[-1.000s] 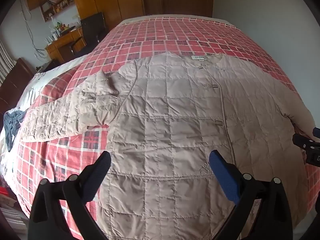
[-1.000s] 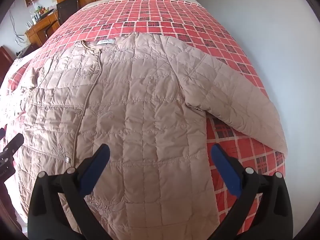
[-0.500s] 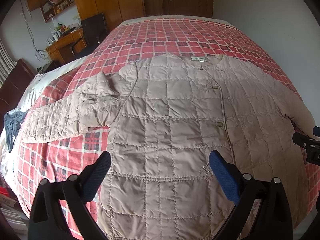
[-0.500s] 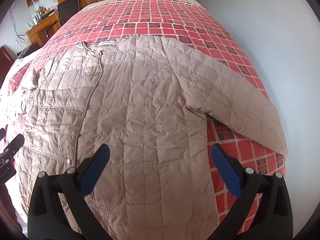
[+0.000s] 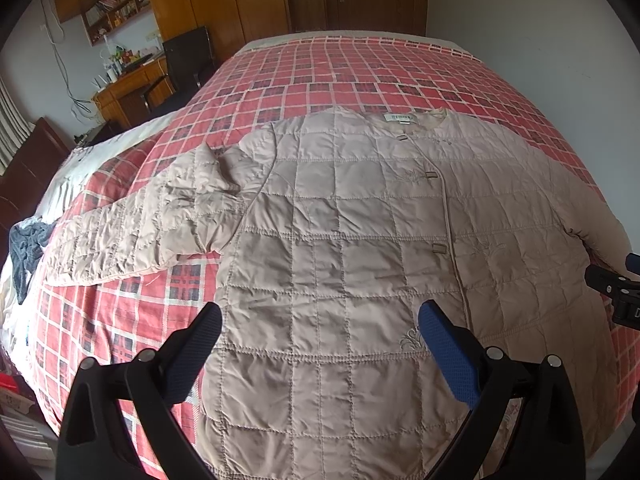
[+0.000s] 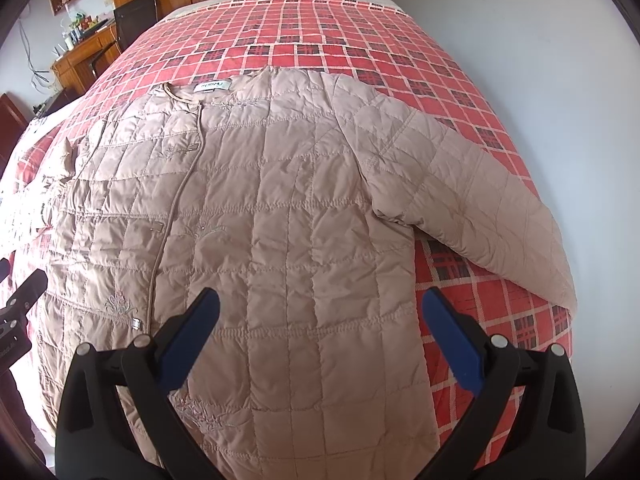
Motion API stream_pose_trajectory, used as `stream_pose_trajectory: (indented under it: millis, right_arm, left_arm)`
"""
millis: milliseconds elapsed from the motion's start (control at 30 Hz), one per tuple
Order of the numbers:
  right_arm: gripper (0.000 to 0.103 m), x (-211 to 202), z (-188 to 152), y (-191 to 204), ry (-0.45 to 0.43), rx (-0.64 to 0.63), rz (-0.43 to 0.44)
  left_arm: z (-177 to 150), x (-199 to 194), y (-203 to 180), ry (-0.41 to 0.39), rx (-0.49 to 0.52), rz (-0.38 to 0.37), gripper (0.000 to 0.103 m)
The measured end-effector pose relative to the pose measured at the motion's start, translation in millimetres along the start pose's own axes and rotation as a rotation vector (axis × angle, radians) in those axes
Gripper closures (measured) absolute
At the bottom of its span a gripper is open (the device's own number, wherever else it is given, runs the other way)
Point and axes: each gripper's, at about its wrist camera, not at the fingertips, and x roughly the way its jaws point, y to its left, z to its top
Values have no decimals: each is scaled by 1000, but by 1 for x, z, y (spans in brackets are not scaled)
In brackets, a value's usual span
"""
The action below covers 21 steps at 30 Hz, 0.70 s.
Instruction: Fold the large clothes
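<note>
Here I am above the near edge of the bed [image 5: 400, 68], both claws spread wide and gripping nothing: my left gripper [image 5: 320, 336] hangs over the lower front panel of the quilted jacket [image 5: 360, 240], my right gripper [image 6: 320, 320] over the panel on the other side of the placket. The jacket lies face up and buttoned on the red plaid bedspread [image 6: 360, 24], collar away from me, hem toward me and spilling a little over the near edge. It looks light and puffy, soft with a bit of spring, and the shell has a sheen, so I expect it to slide in the pads and puff back out of a crease; I'd pinch a real thickness at a seam or an edge, not the flat of a panel. The left sleeve [image 5: 132, 236] runs out sideways, bunched and wrinkled at the shoulder, so I'd take that one by the cuff. The right sleeve [image 6: 480, 200] angles out and down toward the side of the bed, its cuff near the edge, and the wall sits just beyond, which I judge leaves little swing room there. A dark cloth [image 5: 26, 248] lies past the left cuff, apart from it. Desk and chair [image 5: 184, 64] stand well away.
</note>
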Motion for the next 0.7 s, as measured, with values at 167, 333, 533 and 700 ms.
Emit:
stream_pose_trajectory:
  millis: [167, 333, 533, 700]
  right_arm:
    - [3, 1, 0, 0, 0, 0, 0]
    - [3, 1, -1, 1, -4, -2, -2]
    - [3, 0, -1, 0, -5, 2, 0]
    - [3, 0, -1, 0, -4, 3, 0]
  left_arm:
    - [-1, 0, 0, -2, 1, 0, 4]
    - [-1, 0, 0, -2, 1, 1, 4]
    - [-2, 0, 0, -5, -1, 3, 4]
    - [-1, 0, 0, -4, 0, 2, 4]
